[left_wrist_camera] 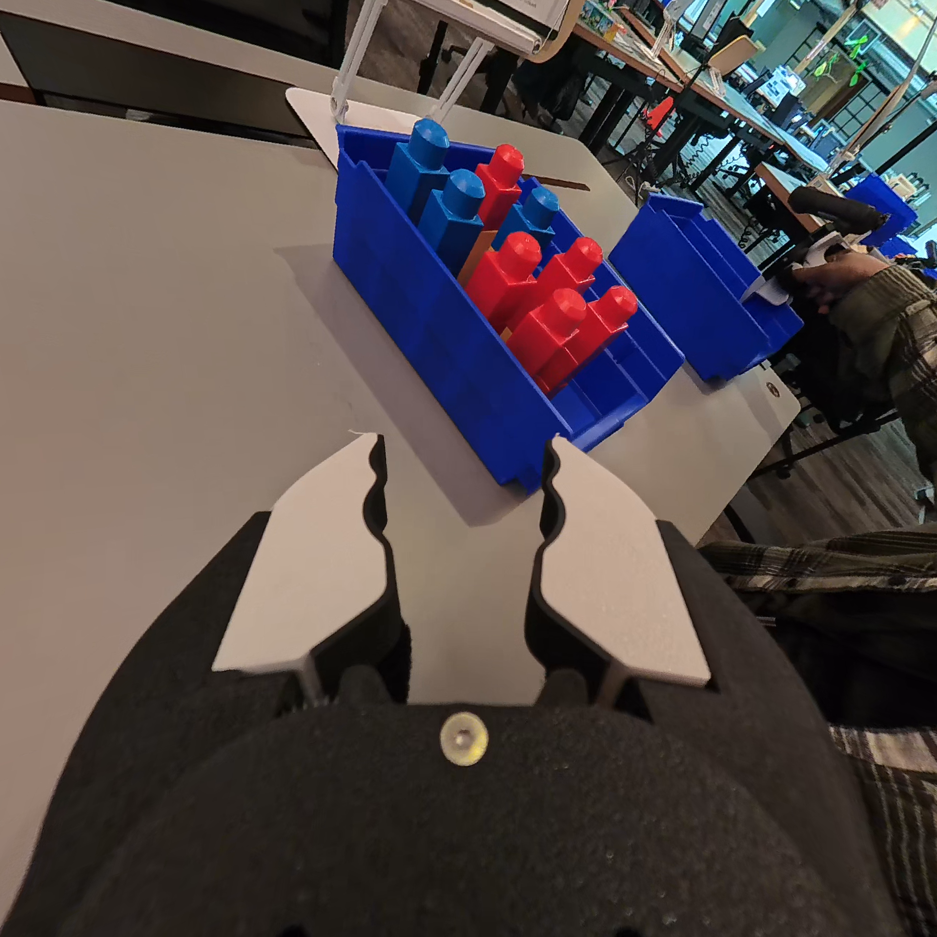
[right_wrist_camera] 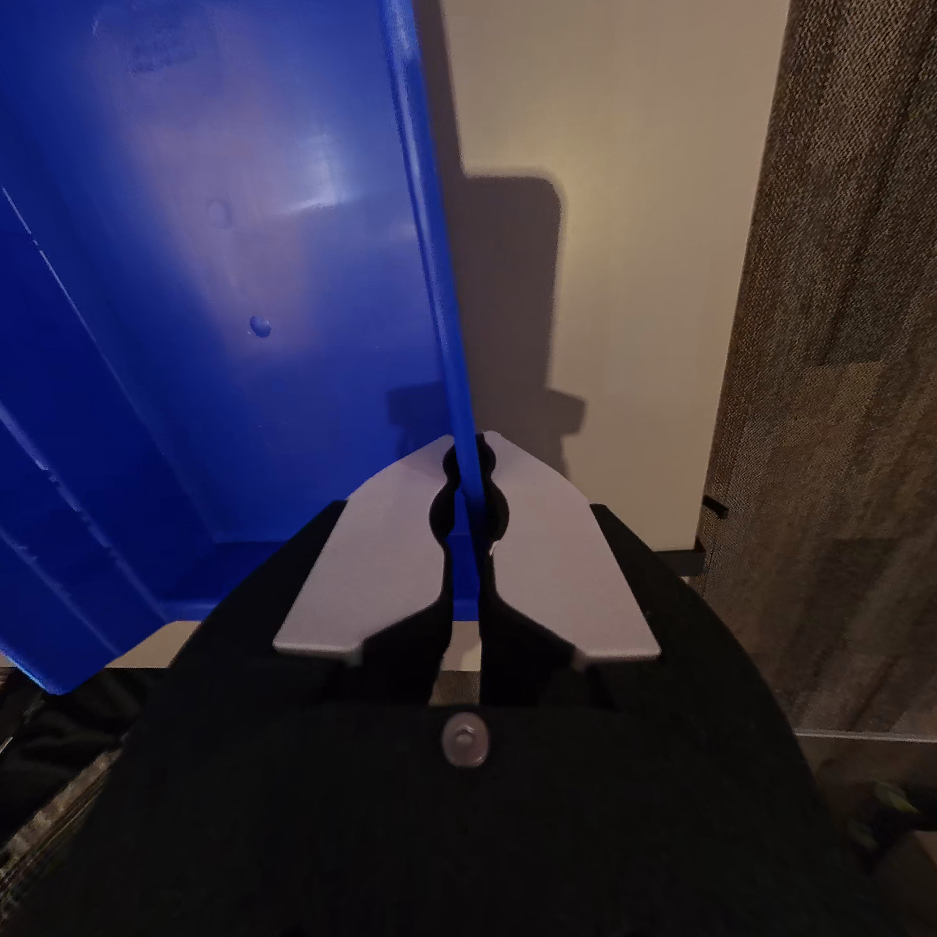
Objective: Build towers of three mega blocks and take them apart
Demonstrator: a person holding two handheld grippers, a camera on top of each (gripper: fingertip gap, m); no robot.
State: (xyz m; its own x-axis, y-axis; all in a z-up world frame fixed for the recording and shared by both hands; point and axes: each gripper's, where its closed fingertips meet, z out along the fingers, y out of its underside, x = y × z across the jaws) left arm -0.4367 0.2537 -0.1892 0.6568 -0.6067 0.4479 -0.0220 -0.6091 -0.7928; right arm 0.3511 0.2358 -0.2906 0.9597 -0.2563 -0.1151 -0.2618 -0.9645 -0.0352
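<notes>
In the left wrist view, my left gripper is open and empty above the grey table, just short of the near corner of a blue bin. That bin holds several standing towers of red mega blocks and blue mega blocks. In the right wrist view, my right gripper is shut on the thin side wall of a second blue bin; I see this bin's bare inside. The same bin and my right gripper at its far edge also show in the left wrist view.
A person's hand and plaid sleeve hold the right gripper at the table's right edge. A white stand's base plate lies behind the block bin. Carpeted floor lies beyond the table edge. Desks fill the background. My hands' fingertips stand some 80 centimetres from each other.
</notes>
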